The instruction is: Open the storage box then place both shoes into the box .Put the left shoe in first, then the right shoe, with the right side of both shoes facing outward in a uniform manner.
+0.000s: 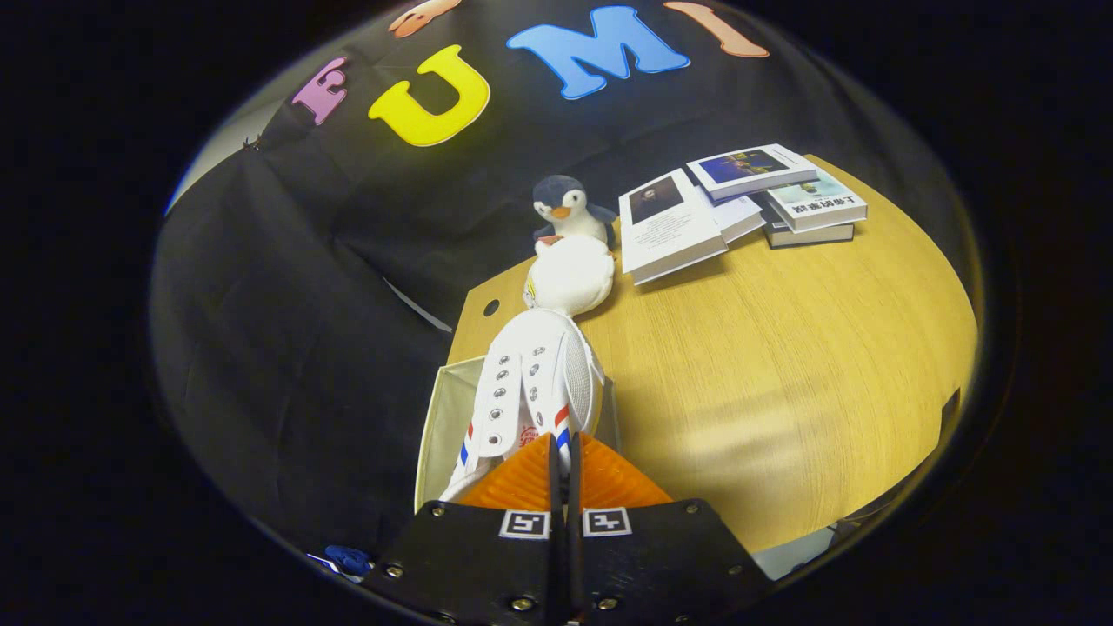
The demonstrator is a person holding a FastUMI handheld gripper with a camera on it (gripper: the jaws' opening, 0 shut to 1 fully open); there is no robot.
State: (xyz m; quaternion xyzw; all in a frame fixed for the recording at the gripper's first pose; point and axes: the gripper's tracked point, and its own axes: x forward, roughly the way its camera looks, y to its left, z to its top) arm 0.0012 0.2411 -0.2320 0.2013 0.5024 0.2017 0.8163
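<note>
Fingers: the gripper (563,452) has its two fingers drawn almost together, with only a thin slit between them, and they pinch the heel end of a white shoe (535,382).
Shoe: white, with rows of metal eyelets and red and blue stripes near the heel; it stretches away from the fingers, toe pointing toward the far side of the surface, held up over the box.
Shoe's toe: the rounded white toe (569,274) sits in line with a toy penguin; from here I cannot tell whether they touch or the toe just hangs in front of it.
Storage box: a pale, light-walled storage box (443,426) shows just under and to the left of the shoe, at the near left corner of the surface; its top looks open, with the inner wall visible.
Second shoe: I cannot make one out apart from the one being held.
Surface: a light wood surface (783,391) with a small round hole near its left back corner.
Penguin: a small plush penguin (565,209), grey and white with an orange beak, stands upright at the back edge, beyond the shoe.
Books: a loose pile of books (739,204) lies at the far right of the surface, well apart from the box.
</note>
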